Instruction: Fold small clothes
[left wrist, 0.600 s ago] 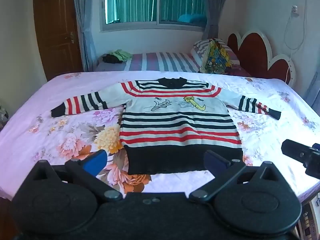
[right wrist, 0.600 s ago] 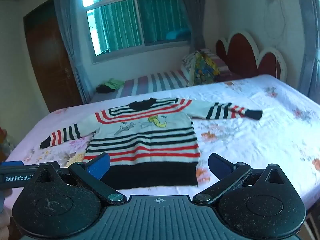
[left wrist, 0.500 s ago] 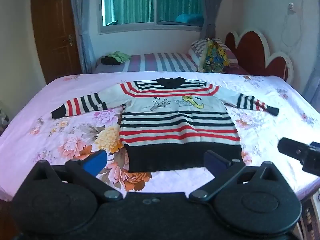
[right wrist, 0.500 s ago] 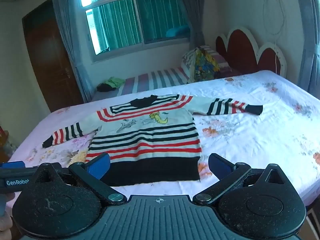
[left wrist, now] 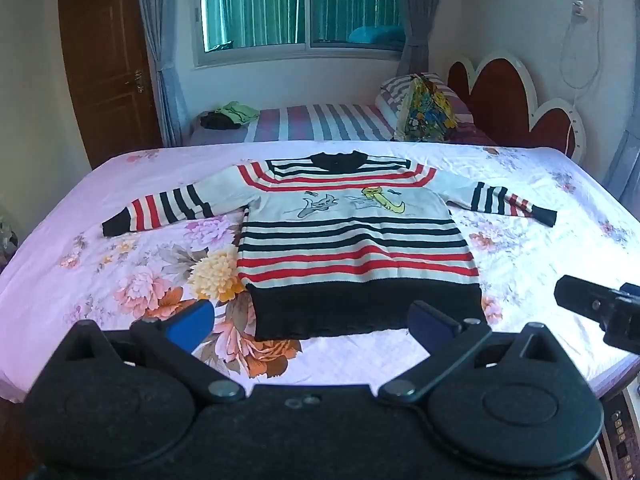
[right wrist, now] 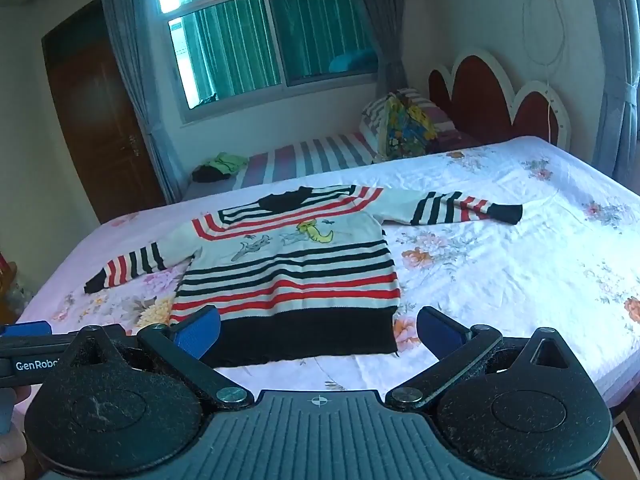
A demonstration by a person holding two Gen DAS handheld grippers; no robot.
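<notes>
A small striped sweater [left wrist: 352, 240] in white, black and red lies flat and face up on the floral bed sheet [left wrist: 120, 272], both sleeves spread out. It also shows in the right wrist view [right wrist: 292, 276]. My left gripper [left wrist: 312, 322] is open and empty, held above the near bed edge in front of the sweater's black hem. My right gripper [right wrist: 318, 330] is open and empty, also in front of the hem, to the right of the left one. The right gripper's tip [left wrist: 596, 304] shows at the right of the left wrist view.
A red scalloped headboard [left wrist: 516, 96] stands at the right. A second striped bed [left wrist: 320, 124] behind holds a colourful pillow [left wrist: 426, 110] and a pile of green and dark clothes [left wrist: 228, 114]. A wooden door [left wrist: 108, 76] is at the back left.
Both grippers have drawn back and risen slightly, so the sweater sits a little higher and farther in both views. The sweater has not moved. Both grippers stay open.
</notes>
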